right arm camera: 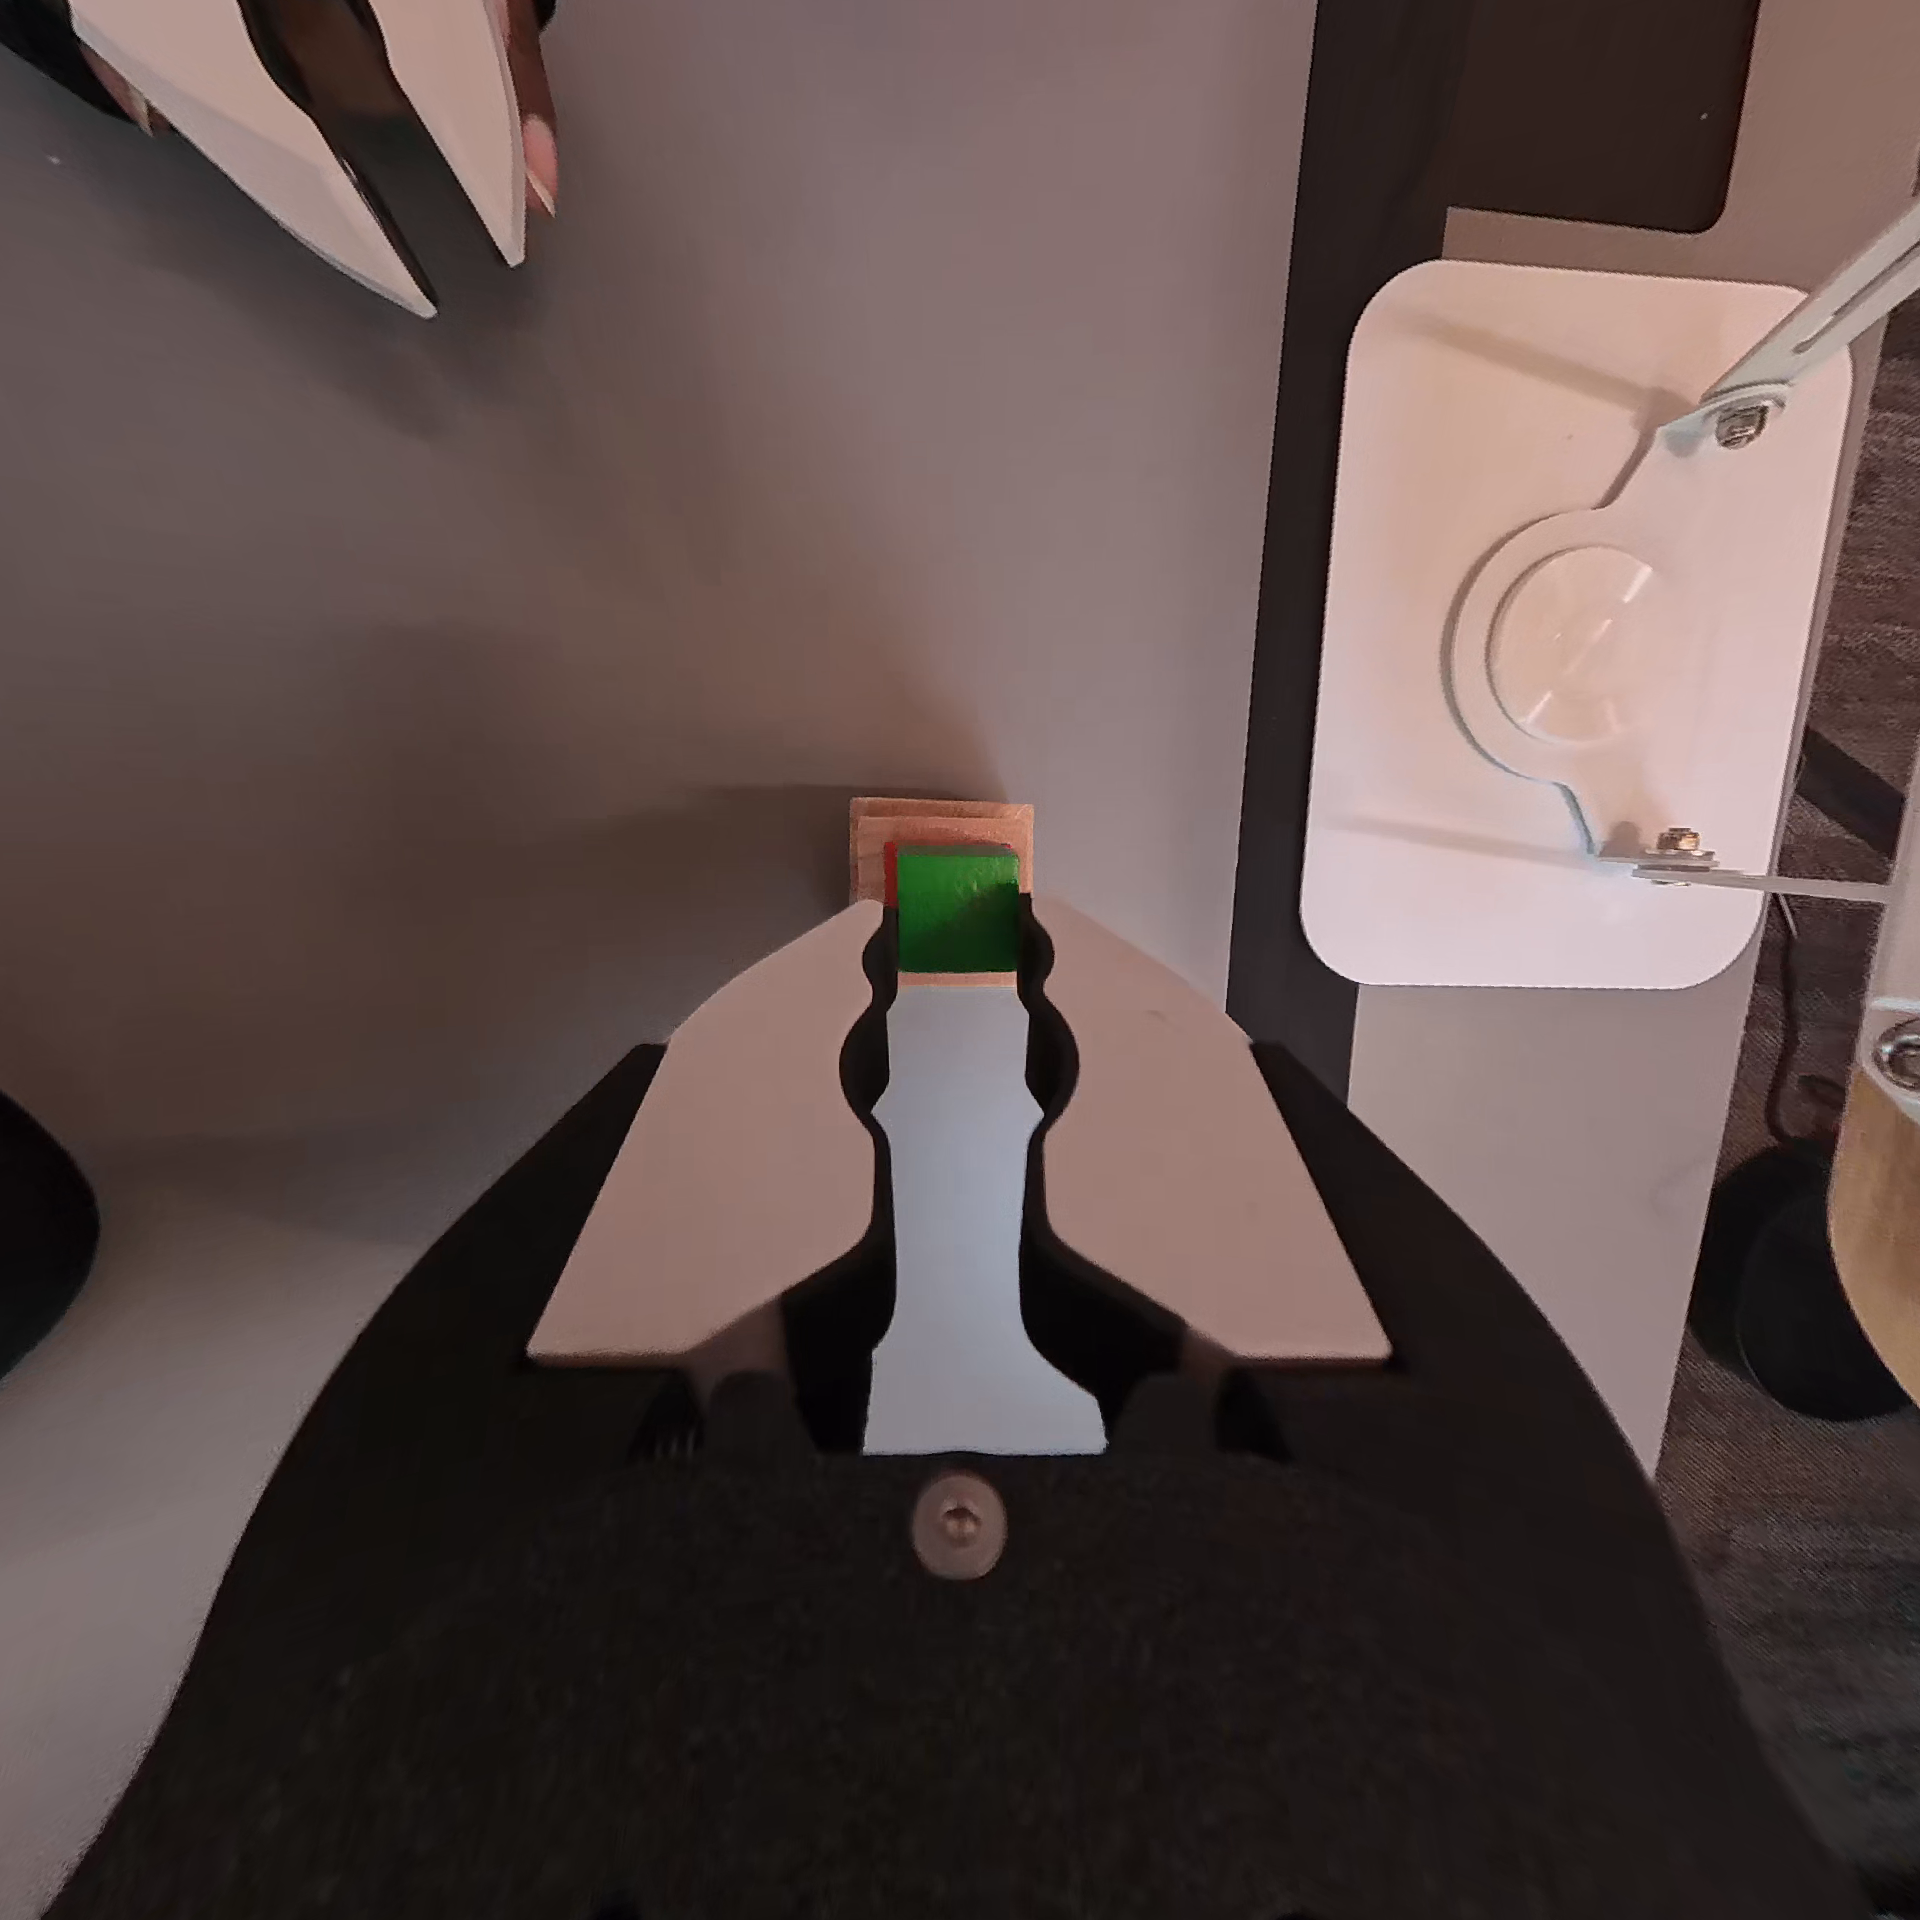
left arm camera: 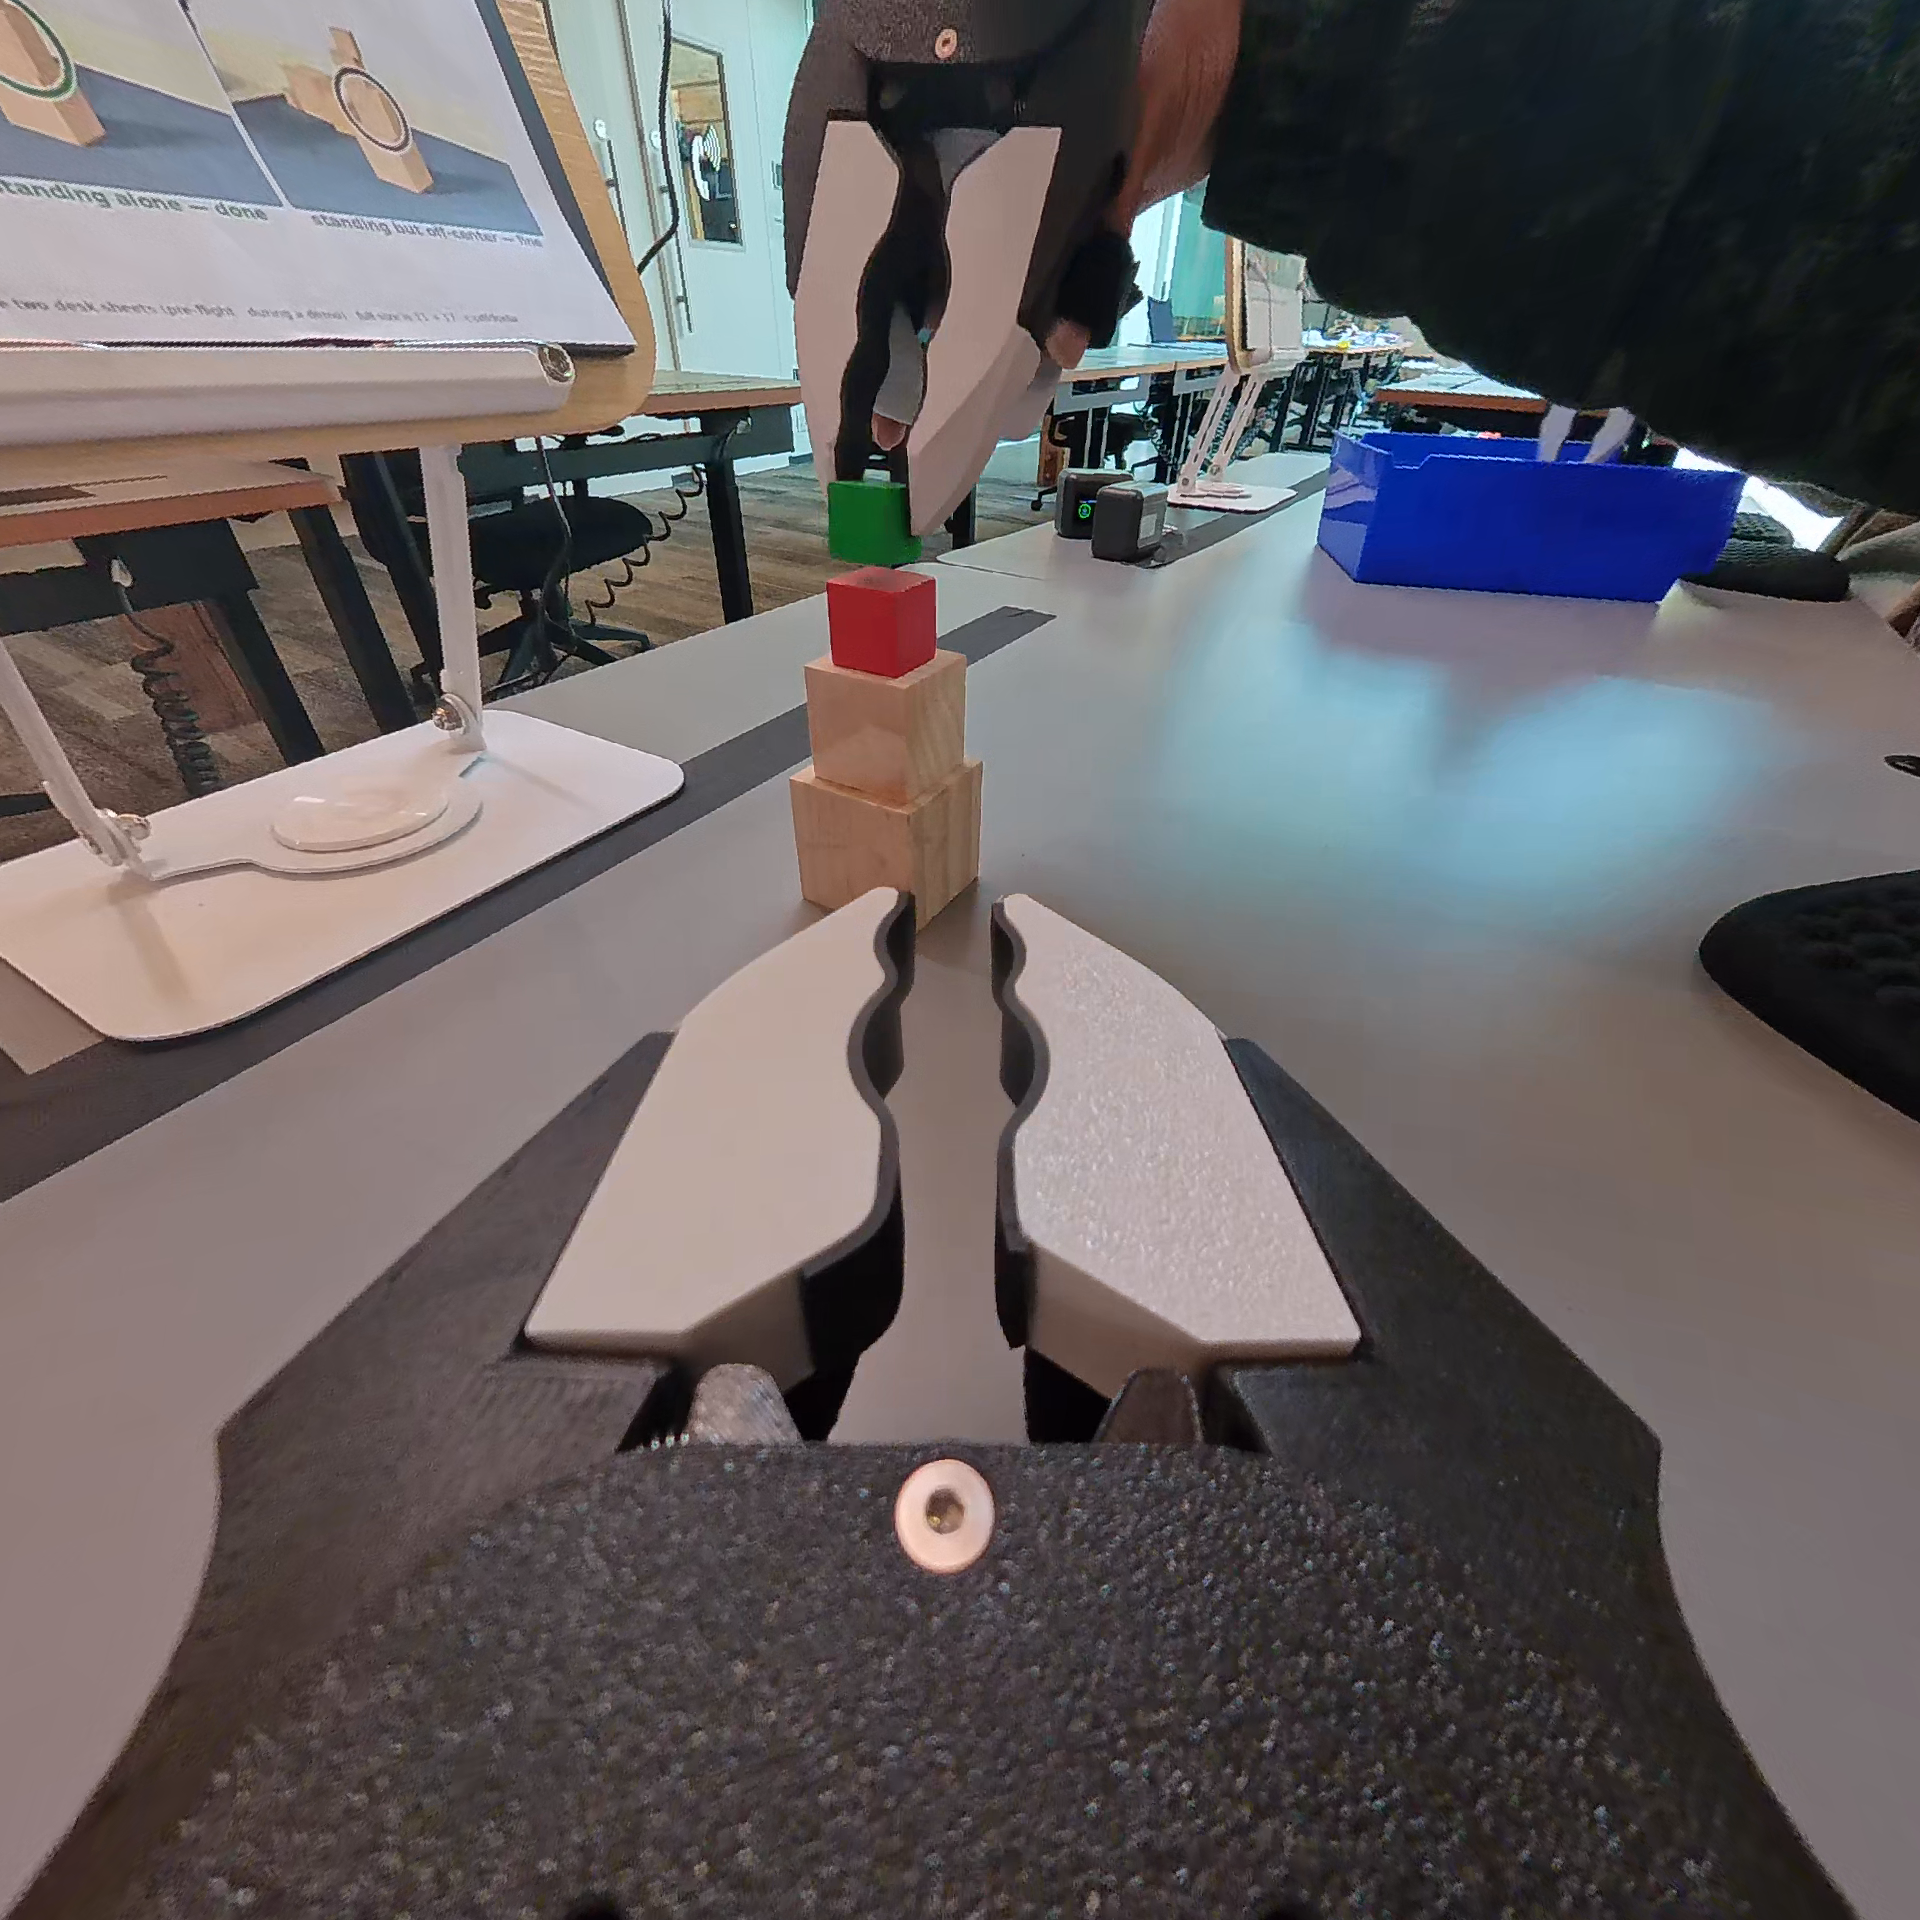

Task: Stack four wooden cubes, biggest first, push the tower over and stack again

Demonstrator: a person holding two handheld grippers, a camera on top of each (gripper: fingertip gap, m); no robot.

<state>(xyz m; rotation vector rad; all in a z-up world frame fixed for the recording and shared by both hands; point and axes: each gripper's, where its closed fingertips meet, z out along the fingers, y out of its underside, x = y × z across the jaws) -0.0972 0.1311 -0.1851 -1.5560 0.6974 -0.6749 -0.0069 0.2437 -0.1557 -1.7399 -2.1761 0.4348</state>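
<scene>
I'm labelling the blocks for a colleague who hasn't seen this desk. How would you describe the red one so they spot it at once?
Find the grey table and the block tower in front of the white stand base. Two bare wooden cubes are stacked there, and the red cube sits on the upper one. It is the tower's only painted block, directly beneath the green cube held aloft in the right tongs.

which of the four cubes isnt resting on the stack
The green cube: the right gripper pinches it in the air just above the red cube, which sits on two wooden cubes.
</scene>
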